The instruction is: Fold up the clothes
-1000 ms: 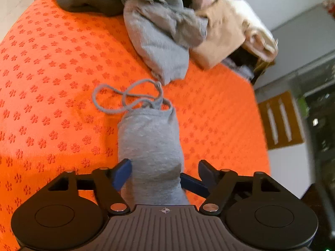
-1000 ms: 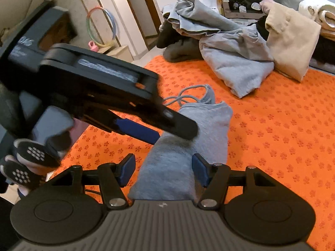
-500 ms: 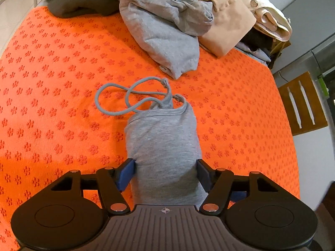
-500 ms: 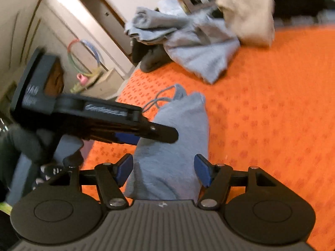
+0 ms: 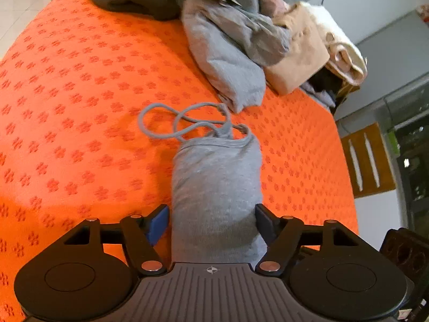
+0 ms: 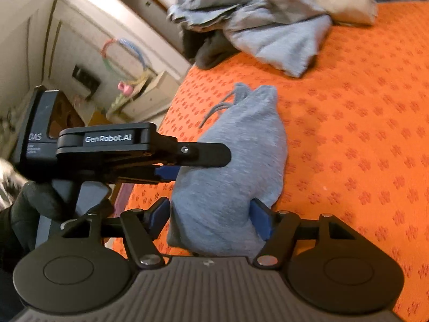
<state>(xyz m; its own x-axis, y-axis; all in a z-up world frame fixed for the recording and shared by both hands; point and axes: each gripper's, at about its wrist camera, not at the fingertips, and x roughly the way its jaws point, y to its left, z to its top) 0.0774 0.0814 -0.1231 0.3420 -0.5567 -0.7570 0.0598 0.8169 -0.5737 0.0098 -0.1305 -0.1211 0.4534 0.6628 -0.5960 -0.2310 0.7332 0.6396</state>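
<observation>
Orange bedspread with a small red flower print, carrying a rolled grey knit garment straight ahead of both tools. Left gripper spread wide with the roll's near end between its blue pads; right gripper likewise wide, astride the same end. Beyond the roll: looped grey drawstring, then a heap of unfolded grey and beige clothes.
</observation>
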